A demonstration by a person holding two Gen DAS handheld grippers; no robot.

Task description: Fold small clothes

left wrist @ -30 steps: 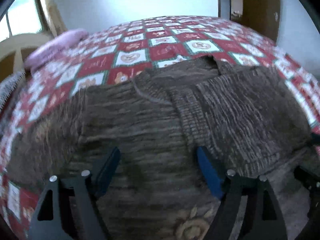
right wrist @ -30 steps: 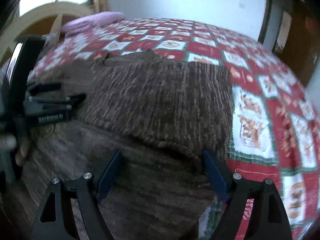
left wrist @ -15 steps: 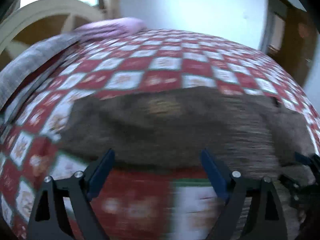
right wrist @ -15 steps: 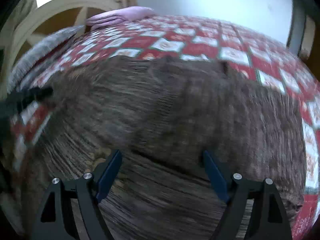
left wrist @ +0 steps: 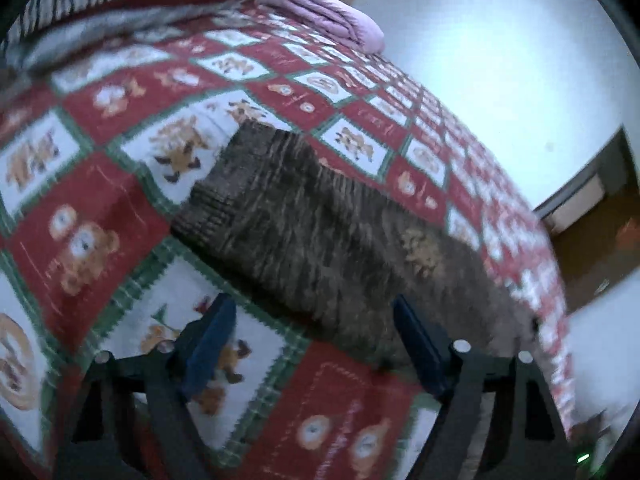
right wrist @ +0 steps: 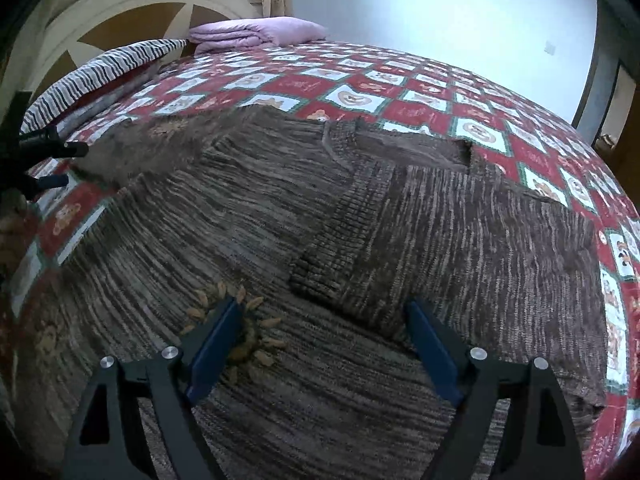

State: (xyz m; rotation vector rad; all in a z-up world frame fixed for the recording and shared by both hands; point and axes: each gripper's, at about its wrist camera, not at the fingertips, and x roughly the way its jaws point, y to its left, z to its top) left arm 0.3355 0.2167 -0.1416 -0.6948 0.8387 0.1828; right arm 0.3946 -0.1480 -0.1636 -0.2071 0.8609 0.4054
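Note:
A brown knitted sweater (right wrist: pixel 260 216) lies spread on the bed; its right sleeve (right wrist: pixel 460 236) is folded across the body, and its left sleeve (left wrist: pixel 280 216) stretches out flat over the quilt. My left gripper (left wrist: pixel 312 344) is open and empty, hovering over the quilt just beside that outstretched sleeve; it also shows at the left edge of the right wrist view (right wrist: pixel 52 160). My right gripper (right wrist: pixel 324 344) is open and empty above the sweater's body, near a yellow flower pattern (right wrist: pixel 244 336).
The bed is covered by a red, white and green bear-patterned quilt (right wrist: pixel 400 92). A striped pillow (right wrist: pixel 108 68) and a folded lilac blanket (right wrist: pixel 256 32) lie by the headboard (right wrist: pixel 132 16). A white wall and a doorway (left wrist: pixel 592 216) stand behind.
My left gripper has swung left, off the sweater's body to the outstretched left sleeve over the quilt. My right gripper has shifted left across the sweater's body. Both have stayed open.

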